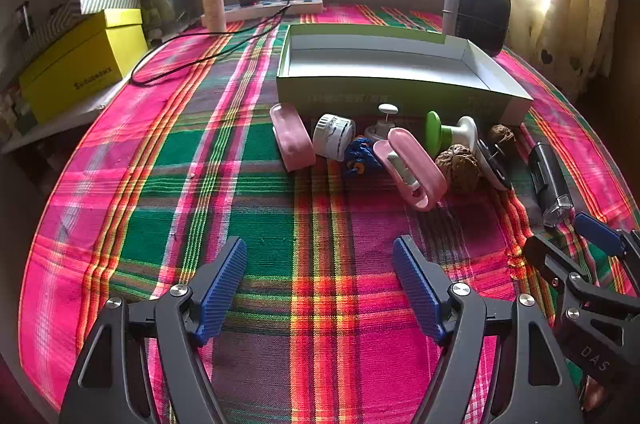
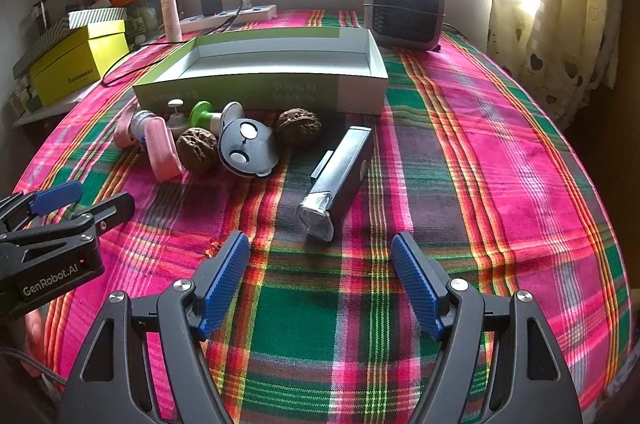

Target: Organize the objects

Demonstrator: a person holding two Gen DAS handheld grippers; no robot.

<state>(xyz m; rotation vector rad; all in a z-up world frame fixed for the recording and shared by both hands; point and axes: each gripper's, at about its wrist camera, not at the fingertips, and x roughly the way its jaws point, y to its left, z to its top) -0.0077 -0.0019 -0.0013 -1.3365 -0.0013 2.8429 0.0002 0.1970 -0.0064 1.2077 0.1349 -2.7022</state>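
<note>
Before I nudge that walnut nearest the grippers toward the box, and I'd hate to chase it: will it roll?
Probably. The walnut looks round and lies free on the cloth, so it may roll. Its wrinkled shell should grip well. It is likely stiff and light.

Sitting near the table's [image 2: 500, 152] far edge: open box [image 2: 280, 64], heater [image 2: 406, 6] behind its right corner. Lying before the box: clips [image 1: 292, 138], walnuts [image 2: 300, 124], lint roller [image 2: 340, 176] rightmost. Resting at the far-left corner: power strip [image 2: 228, 14].
</note>
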